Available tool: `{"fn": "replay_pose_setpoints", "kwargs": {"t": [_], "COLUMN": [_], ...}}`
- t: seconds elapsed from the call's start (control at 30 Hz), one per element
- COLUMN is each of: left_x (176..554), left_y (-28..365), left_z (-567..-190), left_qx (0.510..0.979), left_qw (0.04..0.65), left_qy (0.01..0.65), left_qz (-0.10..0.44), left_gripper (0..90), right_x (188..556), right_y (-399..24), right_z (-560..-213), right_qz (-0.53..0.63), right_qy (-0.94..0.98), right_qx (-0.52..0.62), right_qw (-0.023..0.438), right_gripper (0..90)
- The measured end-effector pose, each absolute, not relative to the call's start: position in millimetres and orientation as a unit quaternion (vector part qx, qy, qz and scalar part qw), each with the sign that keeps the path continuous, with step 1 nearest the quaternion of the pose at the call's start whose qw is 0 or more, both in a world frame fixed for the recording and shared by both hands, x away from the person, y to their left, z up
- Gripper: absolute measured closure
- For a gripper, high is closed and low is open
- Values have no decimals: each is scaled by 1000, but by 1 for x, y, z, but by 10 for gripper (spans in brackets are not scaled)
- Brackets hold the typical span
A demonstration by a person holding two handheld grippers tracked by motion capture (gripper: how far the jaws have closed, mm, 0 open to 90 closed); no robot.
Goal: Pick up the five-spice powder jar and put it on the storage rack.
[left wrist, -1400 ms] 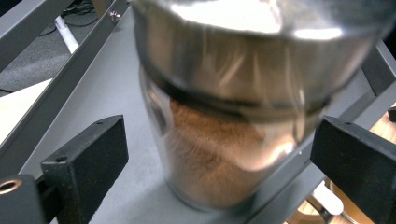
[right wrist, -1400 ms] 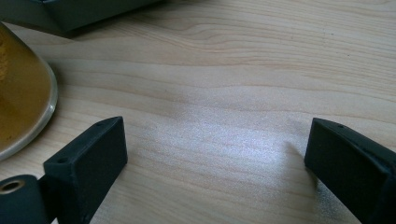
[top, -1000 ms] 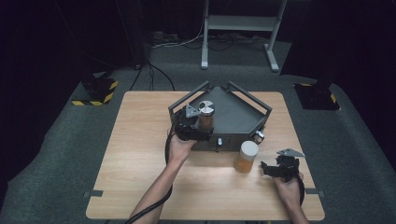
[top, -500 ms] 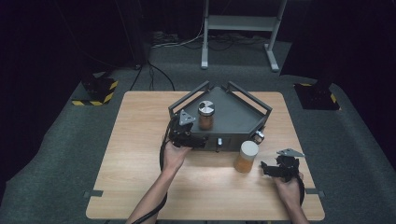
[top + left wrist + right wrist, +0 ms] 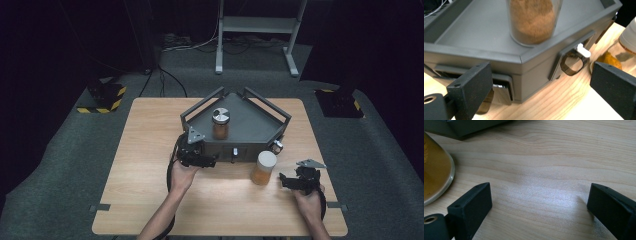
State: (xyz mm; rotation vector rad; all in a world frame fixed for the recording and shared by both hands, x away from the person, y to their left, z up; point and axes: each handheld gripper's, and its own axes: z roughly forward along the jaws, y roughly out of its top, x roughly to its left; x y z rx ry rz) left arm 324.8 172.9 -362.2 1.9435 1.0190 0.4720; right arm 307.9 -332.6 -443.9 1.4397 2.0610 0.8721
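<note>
A: Where is the left gripper (image 5: pixel 207 161)?

B: At the near left corner of the grey tray (image 5: pixel 250 125), just off its front wall. In the left gripper view its jaws stand wide apart with nothing between them; the tray's corner (image 5: pixel 524 65) sits in the gap, and I can't tell whether either jaw touches it.

A: And the spice jar with the metal lid (image 5: pixel 220 123)?

B: It stands upright inside the tray, toward the left half of the floor. The left gripper view shows its glass body (image 5: pixel 534 20) from close up, filled with brown powder and resting flat on the tray floor.

A: What about the other jar?

B: The white-lidded jar (image 5: pixel 263 168) stands upright on the wooden table (image 5: pixel 145 150), just in front of the tray's front wall, between the two grippers. Its contents look amber or orange.

A: The right gripper (image 5: pixel 286 179)?

B: It is low over the table, near the jar's right side. Its jaws are spread too, holding nothing; its own view shows bare wood (image 5: pixel 544 170) between them and the jar's rounded base (image 5: pixel 436 170) at the left edge. It looks apart from the jar, though the angle is poor.

A: Anything on the tray front?

B: A small ring latch with a white pin (image 5: pixel 576 57).
</note>
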Motion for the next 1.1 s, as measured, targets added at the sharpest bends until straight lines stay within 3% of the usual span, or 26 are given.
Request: {"fn": "replay_pose_setpoints", "kwargs": {"t": [1.1], "left_x": [320], "left_y": [167], "left_z": [-414], "left_qx": [808], "left_qw": [389], "left_qy": [412], "left_qz": [159], "left_gripper": [47], "right_x": [308], "right_y": [-333], "right_z": [-444], "right_qz": [318], "right_qy": [752], "right_qx": [525], "right_qw": [238], "right_gripper": [58]}}
